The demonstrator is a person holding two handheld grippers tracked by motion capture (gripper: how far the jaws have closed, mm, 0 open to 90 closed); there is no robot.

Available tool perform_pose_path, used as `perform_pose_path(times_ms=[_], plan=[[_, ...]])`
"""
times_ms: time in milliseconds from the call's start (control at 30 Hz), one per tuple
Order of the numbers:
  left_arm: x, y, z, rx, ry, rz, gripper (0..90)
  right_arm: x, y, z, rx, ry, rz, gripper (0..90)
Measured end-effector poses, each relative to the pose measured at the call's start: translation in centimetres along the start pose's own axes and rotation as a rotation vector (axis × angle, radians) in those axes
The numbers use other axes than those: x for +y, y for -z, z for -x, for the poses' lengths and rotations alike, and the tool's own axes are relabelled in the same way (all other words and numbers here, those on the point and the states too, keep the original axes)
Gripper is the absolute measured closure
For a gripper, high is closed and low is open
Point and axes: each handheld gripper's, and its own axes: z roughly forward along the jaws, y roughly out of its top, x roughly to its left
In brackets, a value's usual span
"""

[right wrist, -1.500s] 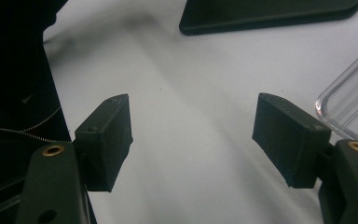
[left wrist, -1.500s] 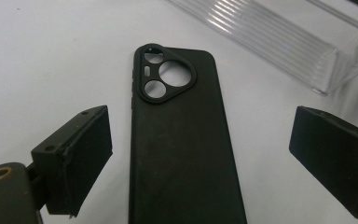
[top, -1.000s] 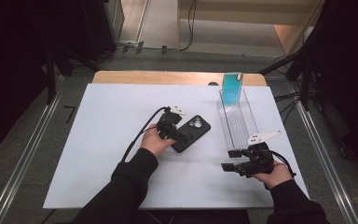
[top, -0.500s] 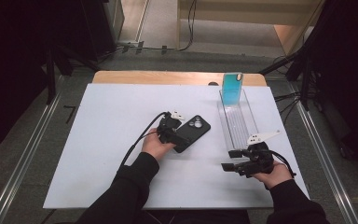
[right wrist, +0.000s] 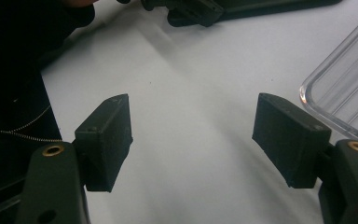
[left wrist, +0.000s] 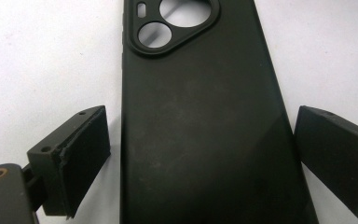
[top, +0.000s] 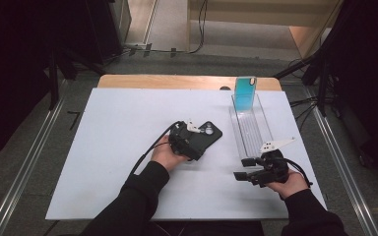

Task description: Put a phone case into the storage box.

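Observation:
A black phone case (top: 210, 132) lies flat, back up, on the white table top (top: 118, 147) near the middle. My left gripper (top: 197, 141) reaches over its near end. In the left gripper view the case (left wrist: 200, 93) runs up between the two pads (left wrist: 81, 154), camera cut-outs at the far end. A thin gap shows beside the left pad, so my left gripper (left wrist: 203, 116) stands open astride it. My right gripper (top: 243, 168) points left at the near end of a clear tray (top: 248, 128). It (right wrist: 193, 121) is open over bare table.
A teal phone case (top: 245, 92) stands upright at the tray's far end. The tray's rounded corner (right wrist: 345, 88) shows beside my right jaw. Cables trail from both grippers toward the person. The table's wooden far edge (top: 177, 81) borders a dark floor.
The left gripper has shifted slightly nearer along the black case. The right gripper and the tray have stayed where they were.

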Motion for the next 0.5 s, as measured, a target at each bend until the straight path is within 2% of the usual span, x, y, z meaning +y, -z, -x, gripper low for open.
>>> perform_pose_path(times_ms=[233, 367, 500], plan=[[0.46, -0.03, 0.24, 0.016, 0.011, -0.035, 6.0, 0.01, -0.10, -0.02, -0.001, 0.000, -0.006, 26.2], [0.55, 0.12, 0.36, 0.014, 0.016, -0.037, 12.3, 0.05, -0.19, -0.04, -0.001, 0.000, -0.011, 26.2], [0.70, 0.15, 0.37, 0.016, 0.022, -0.047, 13.6, 0.08, -0.27, -0.07, 0.001, 0.002, -0.013, 26.2]])
